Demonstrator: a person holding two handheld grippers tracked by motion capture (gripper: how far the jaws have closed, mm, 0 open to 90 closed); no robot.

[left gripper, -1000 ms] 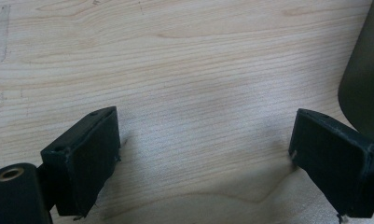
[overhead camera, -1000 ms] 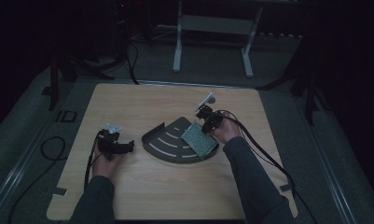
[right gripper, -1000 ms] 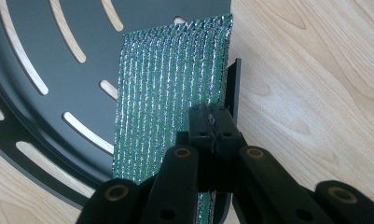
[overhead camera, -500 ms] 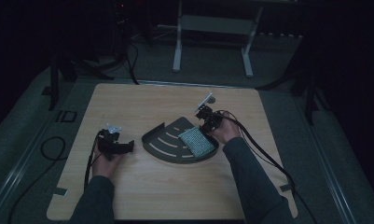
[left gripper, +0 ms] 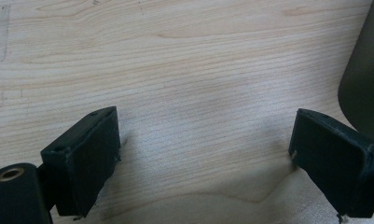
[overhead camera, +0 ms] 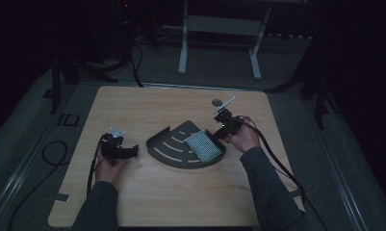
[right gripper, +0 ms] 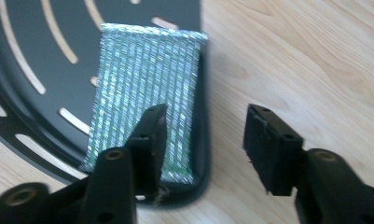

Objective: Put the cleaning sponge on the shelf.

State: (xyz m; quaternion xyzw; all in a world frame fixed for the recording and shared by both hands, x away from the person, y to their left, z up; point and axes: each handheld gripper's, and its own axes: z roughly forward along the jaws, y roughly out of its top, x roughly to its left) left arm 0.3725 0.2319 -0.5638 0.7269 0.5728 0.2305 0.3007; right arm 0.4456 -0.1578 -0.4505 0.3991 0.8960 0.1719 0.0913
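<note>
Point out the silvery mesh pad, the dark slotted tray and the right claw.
Silvery mesh pad [right gripper: 145, 88], right gripper view, its middle.
Dark slotted quarter-round tray [overhead camera: 169, 147], high view, bare floor.
Right claw [right gripper: 205, 135], right gripper view, between open fingertips.

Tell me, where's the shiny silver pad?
In the high view the shiny pad lies on the right end of the dark slotted tray, beside the right claw.

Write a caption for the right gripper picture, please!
Open right gripper above silvery woven pad lying in black slotted tray.

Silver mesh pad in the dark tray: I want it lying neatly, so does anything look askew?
Slightly. The silver mesh pad lies at the dark tray's right edge, one end riding up on the raised rim rather than flat inside. Nothing looks spilled or damaged.
</note>
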